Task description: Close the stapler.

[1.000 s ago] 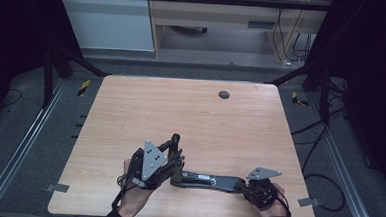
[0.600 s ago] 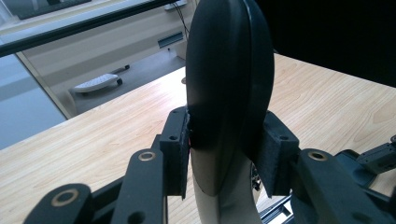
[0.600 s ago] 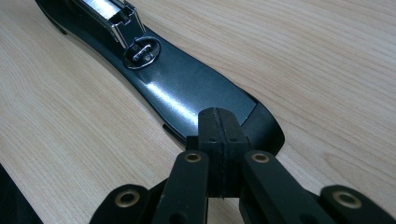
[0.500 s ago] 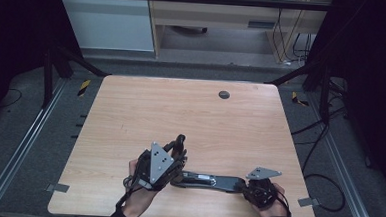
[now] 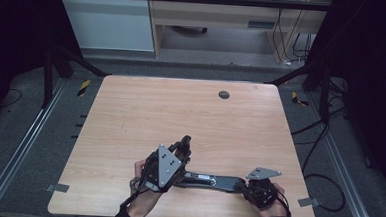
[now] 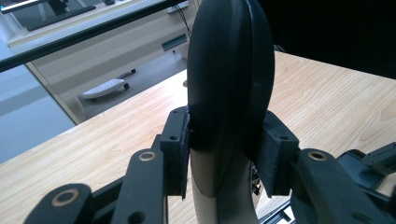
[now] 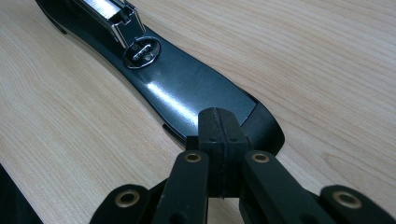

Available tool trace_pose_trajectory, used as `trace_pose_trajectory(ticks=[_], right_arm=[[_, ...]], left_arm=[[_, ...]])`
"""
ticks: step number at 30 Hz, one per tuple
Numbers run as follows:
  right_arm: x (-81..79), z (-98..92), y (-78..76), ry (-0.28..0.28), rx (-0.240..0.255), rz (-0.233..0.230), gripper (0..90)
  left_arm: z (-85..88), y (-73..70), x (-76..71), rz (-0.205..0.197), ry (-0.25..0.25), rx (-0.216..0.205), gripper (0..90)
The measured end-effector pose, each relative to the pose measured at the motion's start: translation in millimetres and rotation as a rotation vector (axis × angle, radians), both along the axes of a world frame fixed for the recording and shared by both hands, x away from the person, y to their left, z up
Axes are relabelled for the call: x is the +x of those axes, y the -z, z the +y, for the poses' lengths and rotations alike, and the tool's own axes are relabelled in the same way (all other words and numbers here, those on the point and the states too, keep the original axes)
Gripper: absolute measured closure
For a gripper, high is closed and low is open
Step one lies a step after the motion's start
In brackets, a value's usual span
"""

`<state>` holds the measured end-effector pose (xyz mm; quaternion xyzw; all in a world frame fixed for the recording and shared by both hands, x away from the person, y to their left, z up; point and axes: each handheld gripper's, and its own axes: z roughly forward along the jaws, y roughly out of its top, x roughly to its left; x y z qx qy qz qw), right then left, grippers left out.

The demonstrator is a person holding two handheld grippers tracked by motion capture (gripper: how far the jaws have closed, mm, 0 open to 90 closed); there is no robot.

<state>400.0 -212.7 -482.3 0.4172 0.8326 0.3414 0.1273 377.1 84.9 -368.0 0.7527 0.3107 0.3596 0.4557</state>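
Right tool [image 7: 219, 140]: my two black jaws are pressed flat together, tips resting on the rounded near end of a stapler base [image 7: 187, 88]. Base: glossy black, lying flat on the light wooden worktop [image 7: 327, 70], running away to upper left. Fittings: round metal anvil plate [image 7: 142, 52]; chrome staple magazine [image 7: 105, 11] above it.

a light wooden counter [image 5: 130, 120] carries a black stapler base [image 5: 212, 180], lying flat, perhaps pinned under the right tool [image 5: 244, 187].
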Motion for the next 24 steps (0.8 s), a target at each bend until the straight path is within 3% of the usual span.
trace_pose_trajectory(ticks=[24], right_arm=[[-0.1, 0.0, 0.0, 0.0, 0.001, 0.001, 90.0]], left_arm=[[-22.3, 5.6, -4.8, -0.054, -0.022, 0.059, 59.4]])
